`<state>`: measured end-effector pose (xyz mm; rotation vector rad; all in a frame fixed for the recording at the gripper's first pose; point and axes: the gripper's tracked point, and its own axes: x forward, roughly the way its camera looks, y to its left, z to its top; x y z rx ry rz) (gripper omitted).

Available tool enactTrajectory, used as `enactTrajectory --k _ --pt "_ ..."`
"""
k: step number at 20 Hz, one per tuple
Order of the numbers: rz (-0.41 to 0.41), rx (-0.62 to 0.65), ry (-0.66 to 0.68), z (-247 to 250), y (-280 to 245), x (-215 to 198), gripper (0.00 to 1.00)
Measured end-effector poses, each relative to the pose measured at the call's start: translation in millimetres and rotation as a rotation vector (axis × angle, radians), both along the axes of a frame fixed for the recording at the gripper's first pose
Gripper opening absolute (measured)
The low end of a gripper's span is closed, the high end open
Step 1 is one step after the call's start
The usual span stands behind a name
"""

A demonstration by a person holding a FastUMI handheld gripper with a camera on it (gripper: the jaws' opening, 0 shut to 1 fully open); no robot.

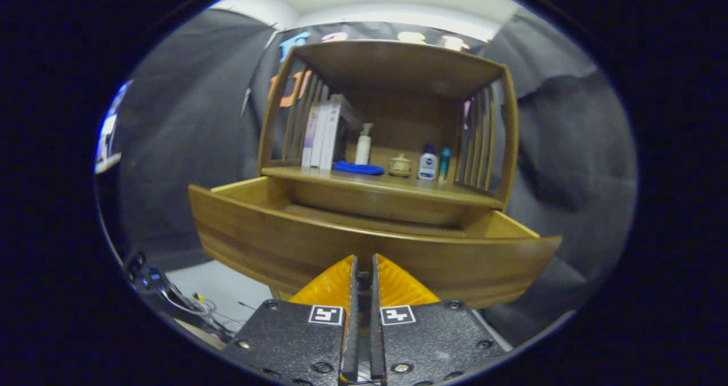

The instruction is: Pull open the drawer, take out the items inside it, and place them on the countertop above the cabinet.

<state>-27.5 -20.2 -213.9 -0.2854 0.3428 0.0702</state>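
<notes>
I see the tool (364,261) low in front of me, with its two fingers pressed together so that only a thin slit stays between them; they pinch nothing. Their tips are right at the front panel of the drawer (364,249), though I cannot tell if they touch the wood.

The drawer is pulled out from the wooden cabinet (506,147). From here I look over its front edge and see only a part of its inside, so I cannot tell what lies in it.

Above the drawer is the worktop (375,182) of the cabinet. On it stand some white boxes (323,133) at the left, then a pump bottle (364,144), a blue flat thing (358,168), a small lidded jar (400,165), a white bottle with blue cap (427,163) and a teal bottle (444,161).
</notes>
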Motion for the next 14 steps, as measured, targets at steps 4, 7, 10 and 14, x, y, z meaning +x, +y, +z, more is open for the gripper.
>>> enactTrajectory --k 4,7,10,14 --pt "0.039 0.079 0.081 10 11 -15 0.17" --pt "0.071 0.139 0.13 35 24 -8 0.4" --pt "0.094 0.174 0.182 56 33 5 0.64" --pt "0.101 0.189 0.269 76 36 35 0.82"
